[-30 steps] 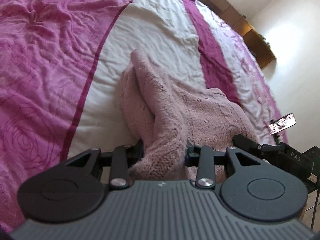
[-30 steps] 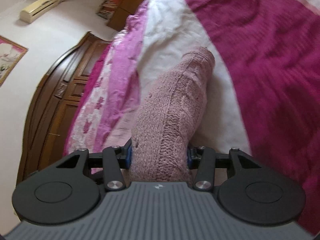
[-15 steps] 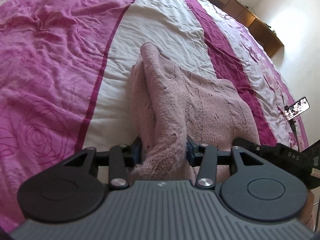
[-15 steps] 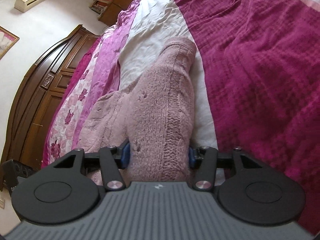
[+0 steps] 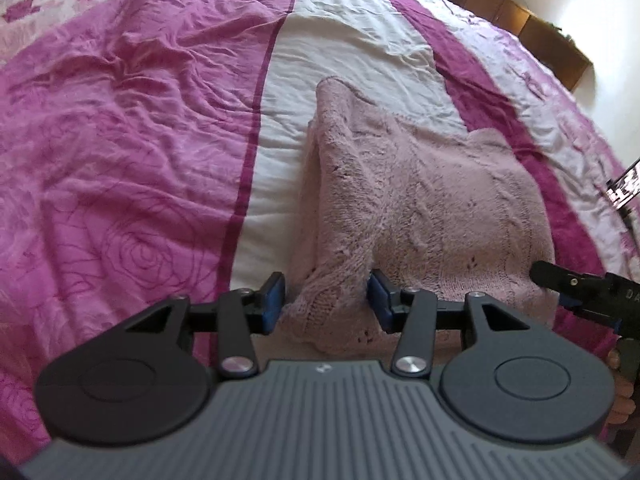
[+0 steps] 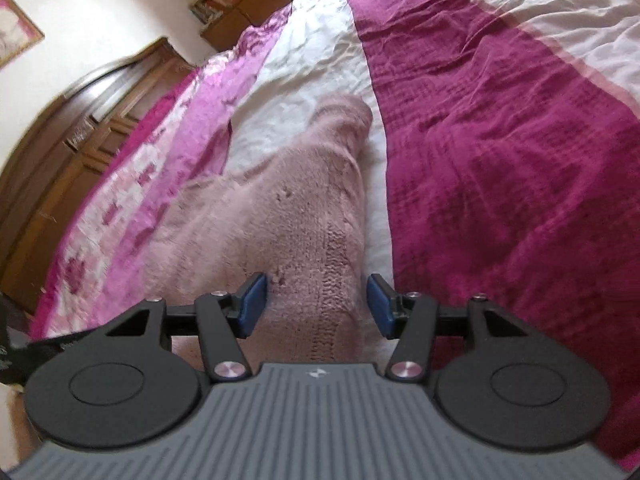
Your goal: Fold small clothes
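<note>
My left gripper (image 5: 326, 300) has its jaws spread, the blue pads (image 5: 273, 300) standing clear on either side of the near corner of the pink knitted sweater (image 5: 420, 208); that corner bunches up between them, and I judge neither pad presses it, though the left pad sits very near the wool; the sweater lies folded on the white band of the bedspread (image 5: 120, 140), a raised fold running away from me along its left edge, its right side reaching the dark magenta stripe; at the right edge of this view the tip of my other tool pokes in just beside the sweater's near right corner, with a few fingers (image 5: 622, 400) behind it; my right gripper (image 6: 316, 306) is likewise spread wide, both pads off the knit, the sweater (image 6: 280, 208) lying between and beyond them, its far end narrowing to a rounded tip on the white band; dark wooden cabinets (image 6: 76, 152) stand past the bed on the left.
</note>
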